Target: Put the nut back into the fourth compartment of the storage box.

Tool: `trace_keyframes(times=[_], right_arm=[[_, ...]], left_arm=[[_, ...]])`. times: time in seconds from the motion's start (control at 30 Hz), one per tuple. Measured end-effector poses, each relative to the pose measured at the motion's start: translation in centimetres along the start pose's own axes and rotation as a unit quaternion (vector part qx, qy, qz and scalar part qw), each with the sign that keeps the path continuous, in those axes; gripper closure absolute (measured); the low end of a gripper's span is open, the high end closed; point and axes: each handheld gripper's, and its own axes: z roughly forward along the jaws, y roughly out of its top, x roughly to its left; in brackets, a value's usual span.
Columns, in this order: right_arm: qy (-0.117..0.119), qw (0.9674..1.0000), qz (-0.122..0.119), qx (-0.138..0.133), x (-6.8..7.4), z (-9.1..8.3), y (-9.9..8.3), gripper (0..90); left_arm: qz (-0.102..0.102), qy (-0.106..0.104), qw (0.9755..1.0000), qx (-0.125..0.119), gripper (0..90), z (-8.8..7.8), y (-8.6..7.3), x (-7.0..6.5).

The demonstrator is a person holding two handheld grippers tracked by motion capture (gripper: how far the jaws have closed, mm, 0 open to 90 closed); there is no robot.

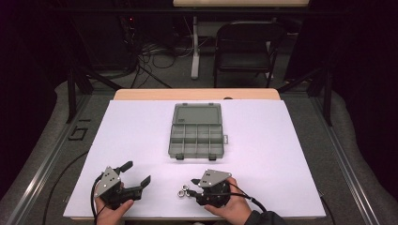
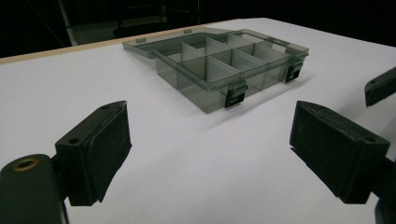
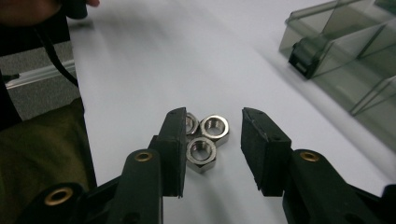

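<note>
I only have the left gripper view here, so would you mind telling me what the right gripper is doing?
Observer: The right gripper is open, its jaws either side of three metal nuts lying on the white table.
Operator: Thank you. Are the nuts touching?
Observer: Yes, they lie clustered together.
Operator: Where are they relative to the box?
Observer: Nearer the person than the open compartment box, by its front edge side.

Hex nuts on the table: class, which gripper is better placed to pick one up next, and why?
Right. The right gripper is open with the hex nuts between its jaws; the left gripper sits apart, aimed toward the compartment box.
</note>
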Motion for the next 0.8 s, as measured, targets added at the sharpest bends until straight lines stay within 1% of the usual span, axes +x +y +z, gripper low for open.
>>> trace_keyframes(times=[0.07, 0.1, 0.13, 0.17, 0.23, 0.27, 0.33, 0.37, 0.4, 0.43, 0.47, 0.5, 0.53, 0.57, 0.6, 0.63, 0.8], right_arm=[[-0.006, 0.9999, 0.001, 0.016, 0.4, 0.9, -0.3, 63.0], [-0.006, 0.9999, 0.001, 0.016, 0.4, 0.9, -0.3, 63.0], [-0.004, 0.9998, 0.006, 0.017, 0.5, 1.0, -0.3, 63.1], [-0.005, 0.9998, 0.008, 0.019, 0.6, 1.2, -0.4, 63.4], [-0.006, 0.9997, 0.014, 0.021, 0.6, 1.4, -0.4, 63.8], [-0.006, 0.9997, 0.015, 0.021, 0.6, 1.5, -0.4, 63.8], [-0.009, 0.9995, 0.018, 0.023, 0.7, 1.7, -0.5, 63.8], [-0.008, 0.9994, 0.021, 0.028, 0.7, 1.8, -0.6, 64.0], [-0.01, 0.9993, 0.022, 0.028, 0.7, 1.9, -0.7, 64.4], [-0.008, 0.9994, 0.02, 0.029, 0.6, 2.0, -0.7, 64.8], [-0.01, 0.9993, 0.022, 0.028, 0.7, 2.0, -0.7, 65.2], [-0.008, 0.9992, 0.025, 0.031, 0.7, 2.0, -0.7, 65.4], [-0.01, 0.9993, 0.028, 0.023, 0.7, 2.2, -0.8, 65.8], [-0.008, 0.9991, 0.027, 0.031, 0.6, 2.1, -0.8, 66.3], [-0.009, 0.999, 0.031, 0.032, 0.7, 2.2, -0.8, 66.4], [-0.007, 0.9989, 0.031, 0.035, 0.7, 2.2, -0.9, 66.5], [-0.011, 0.9987, 0.031, 0.039, 0.8, 2.5, -1.0, 68.4]], left_arm=[[0.0, 0.001, 1.0, 0.001, 12.9, 0.0, 0.0, 0.0], [0.001, 0.001, 1.0, 0.001, 12.9, 0.0, 0.0, 0.0], [0.0, 0.001, 1.0, 0.001, 13.1, 0.0, 0.0, 0.0], [-0.001, 0.004, 1.0, -0.005, 13.2, 0.1, -0.1, -0.1], [-0.001, 0.004, 1.0, -0.005, 13.6, 0.0, -0.1, 0.0], [-0.001, 0.004, 1.0, -0.004, 13.7, 0.0, -0.1, 0.0], [0.002, -0.002, 1.0, 0.007, 13.8, -0.1, -0.1, 0.1], [0.0, 0.006, 1.0, -0.002, 14.0, 0.0, -0.1, 0.0], [0.0, 0.01, 0.9999, -0.004, 14.2, 0.0, -0.2, -0.1], [0.0, 0.01, 0.9999, -0.004, 14.3, 0.0, -0.2, -0.1], [0.0, 0.005, 1.0, -0.001, 14.5, 0.0, -0.1, 0.0], [0.0, 0.009, 1.0, -0.004, 14.6, 0.0, -0.2, -0.1], [0.0, 0.01, 0.9999, -0.004, 14.8, 0.0, -0.2, -0.1], [0.001, 0.0, 1.0, 0.004, 14.8, -0.1, -0.1, 0.0], [0.0, 0.005, 1.0, -0.001, 14.8, 0.0, -0.2, 0.0], [0.002, -0.001, 1.0, 0.007, 14.8, -0.1, -0.1, 0.1], [0.0, 0.003, 1.0, 0.005, 14.8, -0.3, -0.1, 0.2]])
